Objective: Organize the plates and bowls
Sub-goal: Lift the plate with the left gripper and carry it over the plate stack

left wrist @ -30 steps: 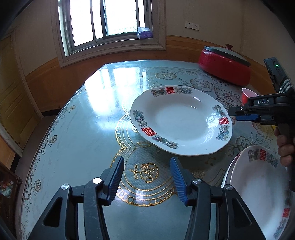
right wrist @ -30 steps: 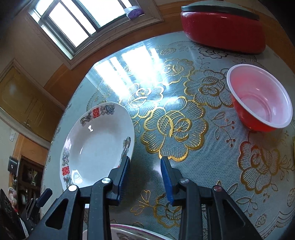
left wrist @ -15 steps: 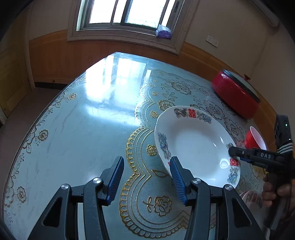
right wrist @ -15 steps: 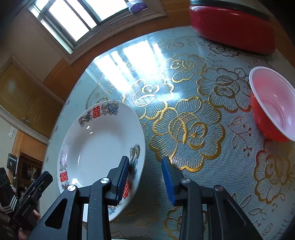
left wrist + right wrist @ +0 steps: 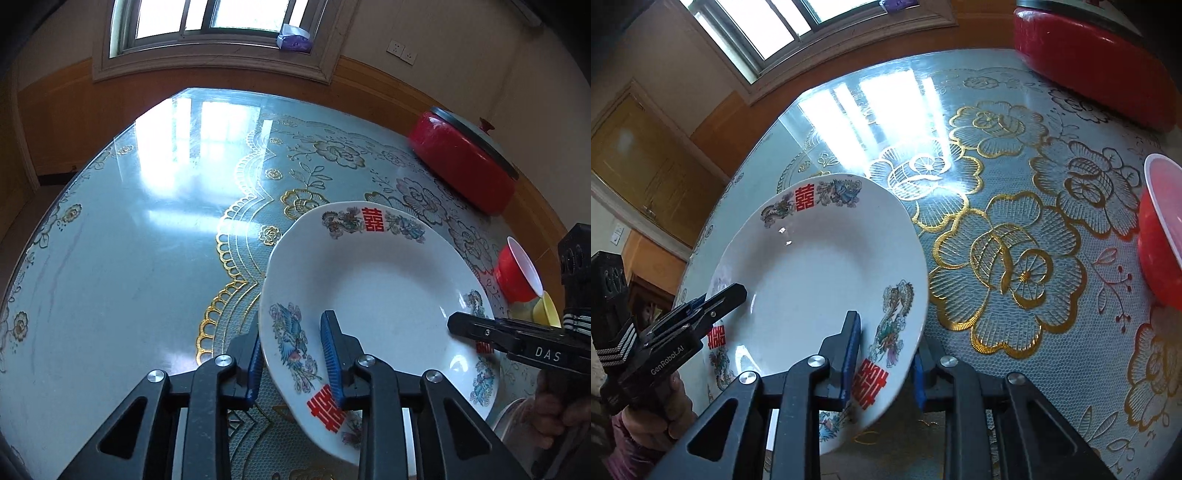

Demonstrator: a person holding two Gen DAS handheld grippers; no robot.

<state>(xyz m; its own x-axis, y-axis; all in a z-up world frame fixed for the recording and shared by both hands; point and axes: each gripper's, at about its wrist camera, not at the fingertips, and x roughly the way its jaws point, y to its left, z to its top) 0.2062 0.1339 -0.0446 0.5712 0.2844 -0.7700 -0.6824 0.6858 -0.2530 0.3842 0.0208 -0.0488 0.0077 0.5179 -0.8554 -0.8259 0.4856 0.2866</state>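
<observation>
— White porcelain: we see the plate [image 5: 384, 295] mid-tabletop, on the gold-flowered cloth [image 5: 1015, 258].
— Our left gripper [image 5: 291, 354] has just been closing across its rim; so has the right gripper [image 5: 886, 354], opposite.
— Pads pressing?
— Both look clamped on it. A red bowl [image 5: 517, 269] sits near the tabletop's edge.

Red pot [image 5: 1100, 55] at the counter's far right edge: top and lid cut off by the right wrist frame. Red bowl [image 5: 1161, 236]: right half cut by the frame edge there. Yellow item [image 5: 546, 314] beside the red bowl: mostly hidden behind the right hand-held gripper [image 5: 480, 328], kind unclear. Second plate [image 5: 513, 424] at the counter's near edge: only a rim sliver shows. Plate [image 5: 376, 295]: underside fingers hidden by its rim.
</observation>
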